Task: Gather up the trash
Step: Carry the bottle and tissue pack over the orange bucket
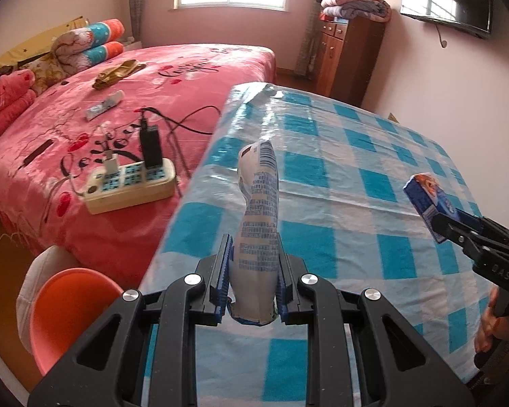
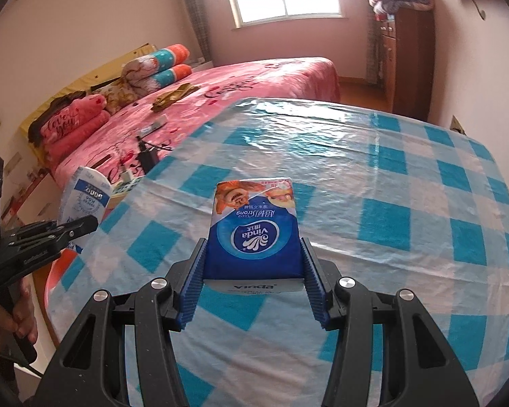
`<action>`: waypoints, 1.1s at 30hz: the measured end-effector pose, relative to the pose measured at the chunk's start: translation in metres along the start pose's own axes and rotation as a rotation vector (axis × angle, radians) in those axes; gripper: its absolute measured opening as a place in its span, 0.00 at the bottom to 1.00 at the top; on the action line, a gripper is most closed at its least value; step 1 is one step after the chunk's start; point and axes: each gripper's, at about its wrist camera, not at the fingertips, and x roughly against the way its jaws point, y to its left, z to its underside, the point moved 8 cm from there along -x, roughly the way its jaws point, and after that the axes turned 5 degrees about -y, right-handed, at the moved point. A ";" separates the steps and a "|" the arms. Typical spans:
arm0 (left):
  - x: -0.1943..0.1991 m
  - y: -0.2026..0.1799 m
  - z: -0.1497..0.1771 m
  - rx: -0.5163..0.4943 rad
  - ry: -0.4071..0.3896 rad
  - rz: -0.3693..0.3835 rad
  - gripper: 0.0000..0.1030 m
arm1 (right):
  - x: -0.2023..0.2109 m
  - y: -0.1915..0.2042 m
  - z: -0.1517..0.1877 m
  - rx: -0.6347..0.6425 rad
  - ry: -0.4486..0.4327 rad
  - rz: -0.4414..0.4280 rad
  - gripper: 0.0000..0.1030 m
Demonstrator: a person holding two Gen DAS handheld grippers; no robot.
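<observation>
Beside a pink bed (image 1: 186, 78), above the checked table (image 1: 356, 176), we carry two light pieces: left gripper (image 1: 252, 271) fingers clamped low on a soft, crumpling white pouch (image 1: 259, 203); right gripper (image 2: 252, 264) fingers squeezing a springy tissue pack (image 2: 254, 230) across its sides.

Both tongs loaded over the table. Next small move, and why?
Probably swing the left tongs left and down toward the orange bin beside the table, then let go. They are shut on a crumpled white wrapper, held clear above the checked cloth, and the bin sits just past the table edge on that side. The right tongs, gripping the blue tissue pack, can follow.
</observation>
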 end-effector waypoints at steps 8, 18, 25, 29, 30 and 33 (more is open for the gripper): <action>0.010 0.035 0.006 0.027 -0.009 -0.059 0.23 | -0.002 0.045 -0.001 0.084 0.009 -0.039 0.52; 0.021 0.080 0.022 0.076 -0.004 -0.114 0.23 | -0.007 0.101 0.002 0.194 0.023 -0.100 0.52; 0.027 0.116 0.039 0.116 0.014 -0.167 0.23 | -0.019 0.142 0.006 0.271 0.041 -0.155 0.52; 0.030 0.138 0.052 0.139 0.031 -0.209 0.23 | -0.024 0.167 0.010 0.320 0.054 -0.188 0.52; 0.030 0.142 0.055 0.144 0.035 -0.218 0.23 | -0.026 0.175 0.012 0.336 0.057 -0.199 0.52; 0.032 0.157 0.063 0.161 0.045 -0.241 0.23 | -0.029 0.191 0.015 0.367 0.066 -0.223 0.52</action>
